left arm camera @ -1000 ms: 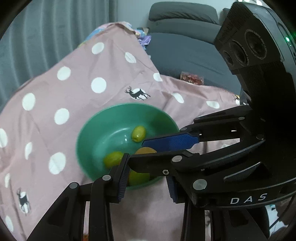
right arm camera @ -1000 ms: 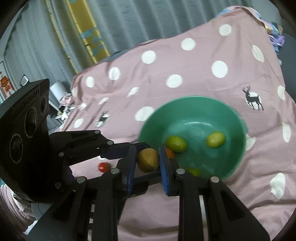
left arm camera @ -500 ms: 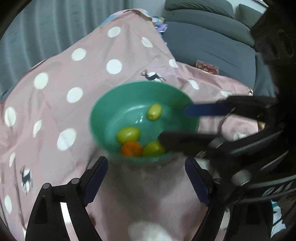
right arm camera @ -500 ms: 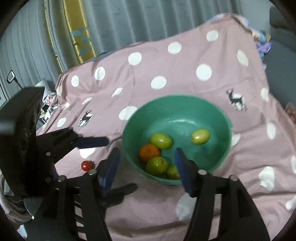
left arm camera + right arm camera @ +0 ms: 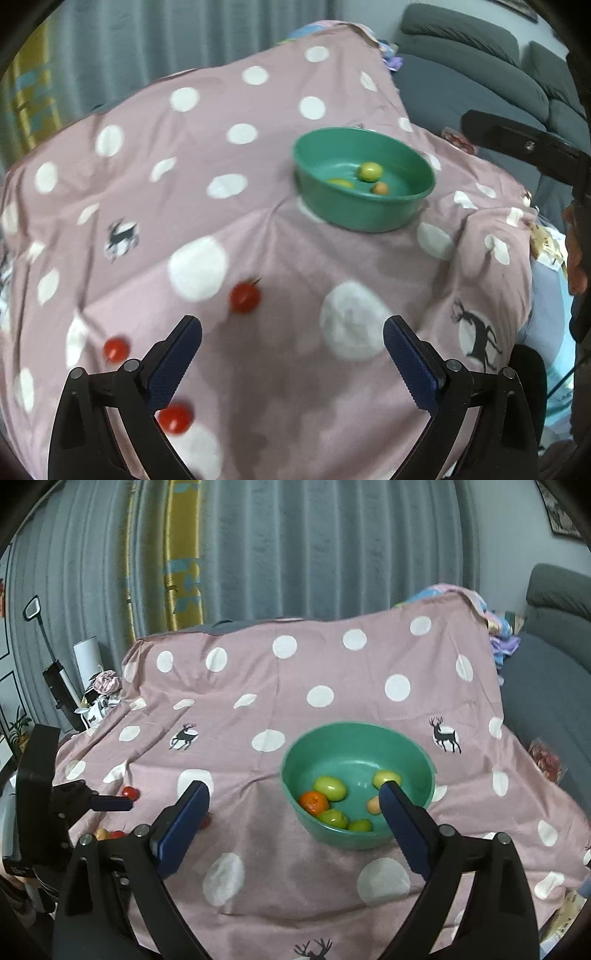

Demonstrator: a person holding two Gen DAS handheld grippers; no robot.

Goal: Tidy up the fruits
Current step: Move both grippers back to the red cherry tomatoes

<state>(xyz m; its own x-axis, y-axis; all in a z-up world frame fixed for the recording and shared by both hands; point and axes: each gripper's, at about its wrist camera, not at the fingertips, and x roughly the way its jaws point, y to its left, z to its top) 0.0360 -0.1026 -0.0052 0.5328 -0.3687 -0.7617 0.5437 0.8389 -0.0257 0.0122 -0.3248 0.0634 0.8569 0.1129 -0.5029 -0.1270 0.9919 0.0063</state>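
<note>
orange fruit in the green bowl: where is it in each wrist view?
Left wrist: orange fruit right of centre, upper part, near the green bowl's front wall, partly hidden by it.
Right wrist: orange fruit just right of centre, against the bowl's near-left inner wall.
Shared landmark: the green bowl on the pink polka-dot cloth.

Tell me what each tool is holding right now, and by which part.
Nothing is held. The left tool and right tool are both opening, with nothing between their pads.
</note>
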